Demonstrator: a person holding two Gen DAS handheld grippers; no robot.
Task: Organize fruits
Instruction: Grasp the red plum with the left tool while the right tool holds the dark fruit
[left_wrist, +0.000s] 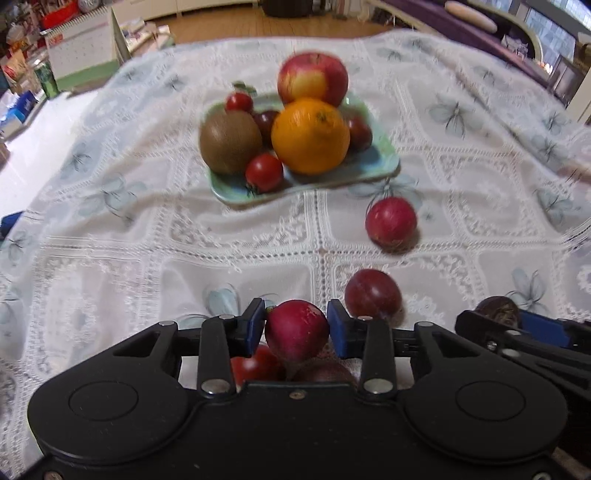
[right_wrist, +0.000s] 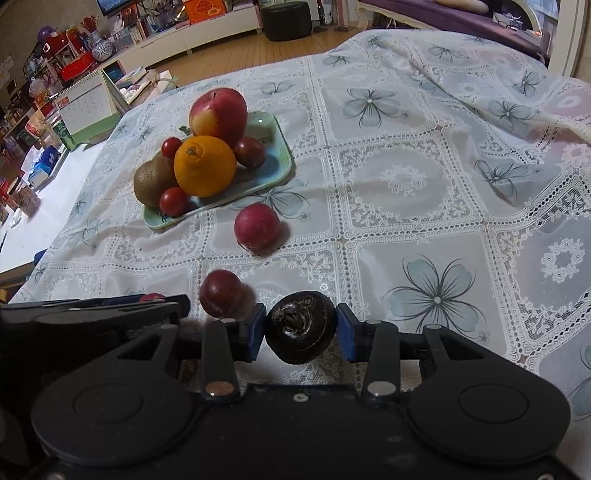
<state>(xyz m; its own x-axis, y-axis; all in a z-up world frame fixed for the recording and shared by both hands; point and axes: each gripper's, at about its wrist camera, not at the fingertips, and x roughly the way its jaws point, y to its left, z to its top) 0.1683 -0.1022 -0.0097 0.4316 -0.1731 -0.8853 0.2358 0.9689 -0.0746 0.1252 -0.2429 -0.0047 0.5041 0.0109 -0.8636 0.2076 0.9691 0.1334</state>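
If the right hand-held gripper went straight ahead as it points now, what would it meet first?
Likely nothing soon: the right hand-held gripper, shut on a dark round fruit, faces bare tablecloth; the red fruit lies left.

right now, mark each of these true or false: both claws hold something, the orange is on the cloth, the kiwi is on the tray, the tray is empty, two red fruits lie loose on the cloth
1. Both claws hold something. True: the left claw grips a red round fruit, the right claw a dark round fruit.
2. The orange is on the cloth. False: it sits on the green tray.
3. The kiwi is on the tray. True.
4. The tray is empty. False: it also holds an apple.
5. Two red fruits lie loose on the tablecloth. True: the pink-red fruit and the dark red plum.
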